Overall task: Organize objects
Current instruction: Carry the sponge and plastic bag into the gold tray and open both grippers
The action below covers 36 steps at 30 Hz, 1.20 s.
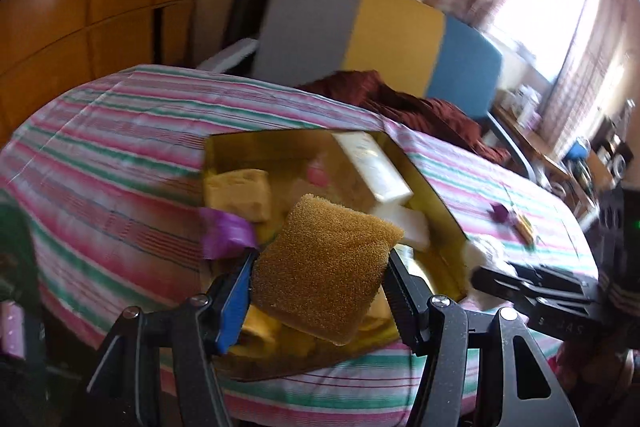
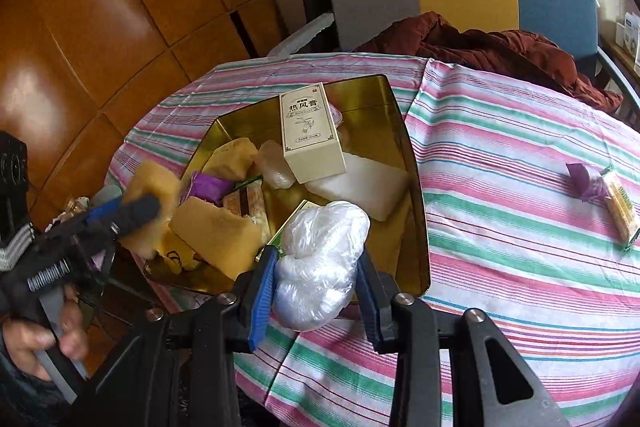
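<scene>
The left gripper point(image 1: 320, 259) has its fingers point(image 1: 236, 291) clamped on a brown sponge point(image 1: 324, 267), held above the near end of the gold tin point(image 1: 424, 183). The right gripper point(image 2: 316, 263) pinches a crumpled clear plastic bag point(image 2: 320, 259) between narrow fingers at the tin's near rim. Inside the tin lie a cream carton point(image 2: 310, 133), a white block point(image 2: 360, 187) and yellow sponges point(image 2: 216, 231). A purple wrapper point(image 2: 588, 181) and a snack packet point(image 2: 620, 207) lie well apart on the striped tabletop point(image 2: 500, 155).
</scene>
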### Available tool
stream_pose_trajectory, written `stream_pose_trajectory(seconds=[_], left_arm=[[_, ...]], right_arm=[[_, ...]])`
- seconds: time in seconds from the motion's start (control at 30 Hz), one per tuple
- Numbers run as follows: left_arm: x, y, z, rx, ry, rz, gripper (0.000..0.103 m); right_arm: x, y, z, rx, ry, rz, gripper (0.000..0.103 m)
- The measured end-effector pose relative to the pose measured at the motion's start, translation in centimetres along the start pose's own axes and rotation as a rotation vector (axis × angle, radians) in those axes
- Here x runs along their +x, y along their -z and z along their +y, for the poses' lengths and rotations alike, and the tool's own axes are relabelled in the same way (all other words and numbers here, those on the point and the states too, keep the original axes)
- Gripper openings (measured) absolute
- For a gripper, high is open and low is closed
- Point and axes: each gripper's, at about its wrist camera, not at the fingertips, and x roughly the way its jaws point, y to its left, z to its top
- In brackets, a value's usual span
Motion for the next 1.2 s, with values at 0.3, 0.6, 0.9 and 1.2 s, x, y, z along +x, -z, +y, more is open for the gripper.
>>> stream_pose_trajectory(seconds=[0.3, 0.6, 0.9, 1.2], left_arm=[[-0.2, -0.6, 5.1, -0.134, -0.045, 0.004, 0.062], [2.2, -2.3, 4.1, -0.153, 0.049, 0.039, 0.062], [6.2, -5.5, 1.8, -0.085, 0.025, 0.055, 0.064], [8.5, -5.5, 1.5, -0.076, 0.017, 0.092, 0.077]], right_arm=[[1.0, -0.4, 0.0, -0.028, 0.045, 0.003, 0.037], [2.0, -0.8, -0.4, -0.033, 0.082, 0.016, 0.037], [3.9, -2.0, -0.7, -0.039, 0.095, 0.026, 0.039], [5.0, -1.6, -1.8, -0.009, 0.109, 0.058, 0.043]])
